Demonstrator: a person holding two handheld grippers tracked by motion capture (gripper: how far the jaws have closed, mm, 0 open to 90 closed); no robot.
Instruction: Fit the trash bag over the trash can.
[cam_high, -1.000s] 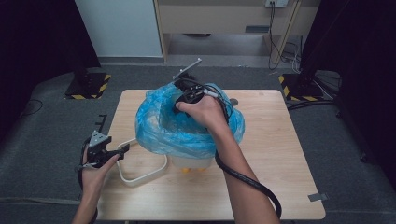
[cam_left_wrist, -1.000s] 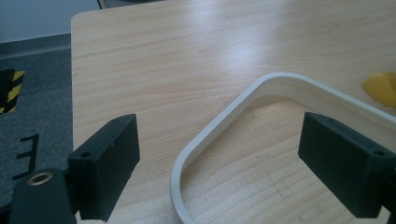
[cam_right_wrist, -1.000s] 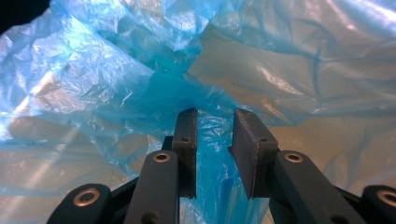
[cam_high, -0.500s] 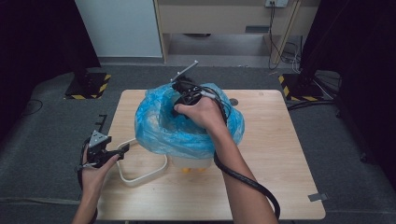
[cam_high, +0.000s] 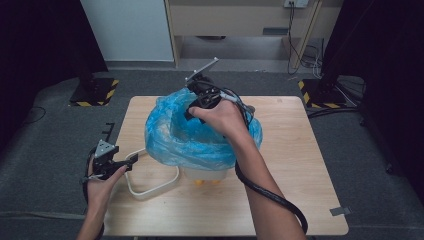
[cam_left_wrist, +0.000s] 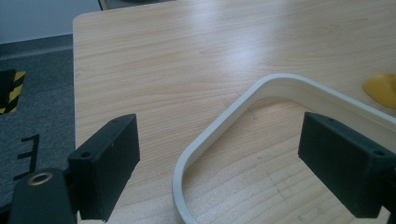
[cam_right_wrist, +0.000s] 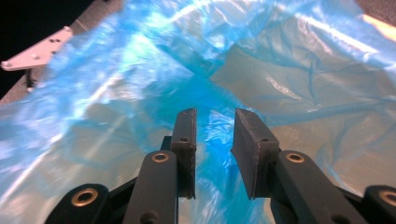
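A blue plastic bag (cam_high: 200, 142) is draped over a white bin (cam_high: 206, 175) in the middle of the table. My right gripper (cam_high: 194, 112) reaches into the bag's mouth at its far side. In the right gripper view its jaws (cam_right_wrist: 215, 114) stand a narrow gap apart, with crumpled blue film (cam_right_wrist: 303, 60) in front of and between them; no pad visibly presses on it. My left gripper (cam_high: 131, 160) hovers at the table's left edge, jaws wide open (cam_left_wrist: 219, 158) over the bend of a white ring (cam_left_wrist: 224, 126) lying flat on the wood.
The white ring (cam_high: 150, 189) lies left of the bin on the wooden table (cam_high: 300, 150). Yellow feet (cam_high: 199, 182) show under the bin, one of them at the right edge (cam_left_wrist: 380, 86) of the left gripper view. Grey carpet surrounds the table.
The right gripper has shifted only slightly inside the bag's mouth. The left gripper has stayed where it was.
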